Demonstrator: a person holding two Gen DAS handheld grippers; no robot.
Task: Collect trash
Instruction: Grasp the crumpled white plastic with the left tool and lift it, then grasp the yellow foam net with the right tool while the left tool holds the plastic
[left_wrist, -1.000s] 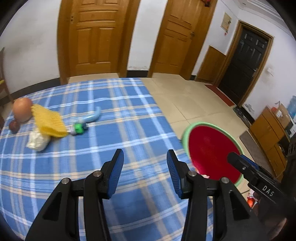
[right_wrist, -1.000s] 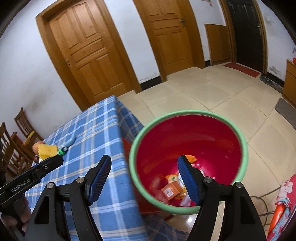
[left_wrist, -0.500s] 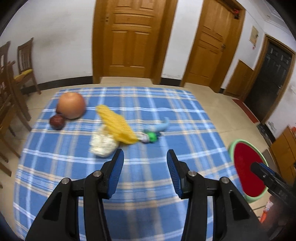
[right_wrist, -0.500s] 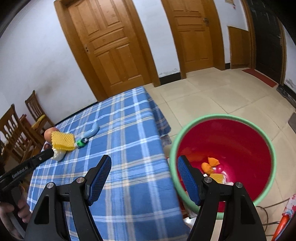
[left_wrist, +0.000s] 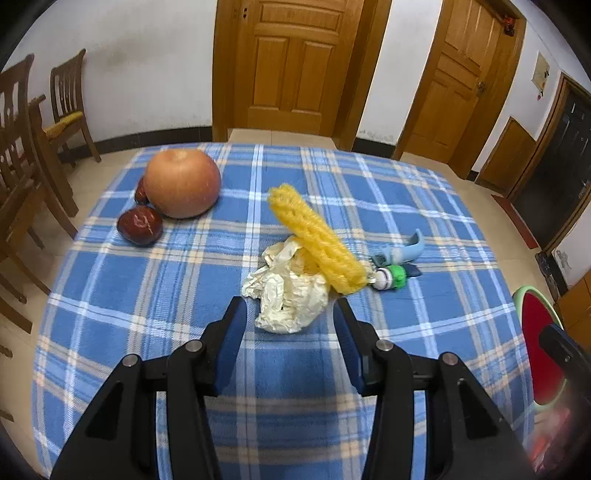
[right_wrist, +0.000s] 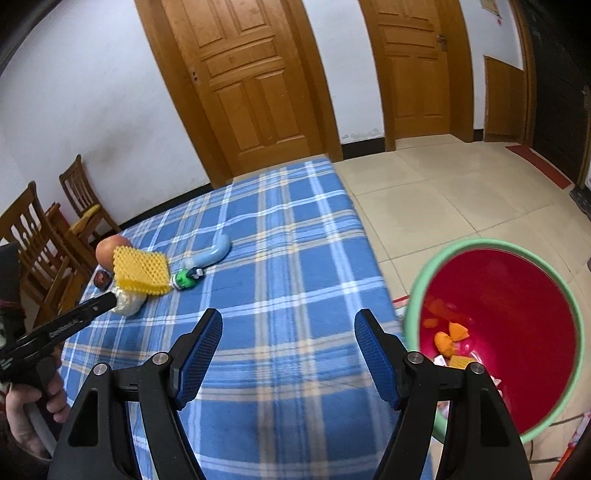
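Here, the left gripper (left_wrist: 288, 328) hung with its blue-padded jaws spread apart and nothing between them, just short of a crumpled ball of cream paper (left_wrist: 290, 293) lying on the worktop (left_wrist: 147, 295), which was covered in a blue plaid cloth. A strip of yellow foam netting (left_wrist: 317, 242) leaned across the top of the paper, touching it. Just beside the netting's lower end lay a squashed pale blue tube with a green cap (left_wrist: 397, 264). Farther back and to the left sat a large orange-brown round fruit (left_wrist: 181, 188), with a small dark red fruit (left_wrist: 140, 226) touching its front; a second dark one was partly hidden behind it.

The right gripper (right_wrist: 288, 354) was also released, jaws wide and holding nothing, above the near part of the same worktop (right_wrist: 288, 258). To its right, off the worktop's edge and lower down, stood a red bin with a green rim (right_wrist: 517, 295); orange scraps (right_wrist: 448, 338) and a few paper pieces lay at its bottom. In the right wrist view the paper, netting and tube appeared well apart from the bin, at the far left of the cloth, with the left gripper's tip next to the paper. Wooden chairs (left_wrist: 66, 110) stood against the wall at left.
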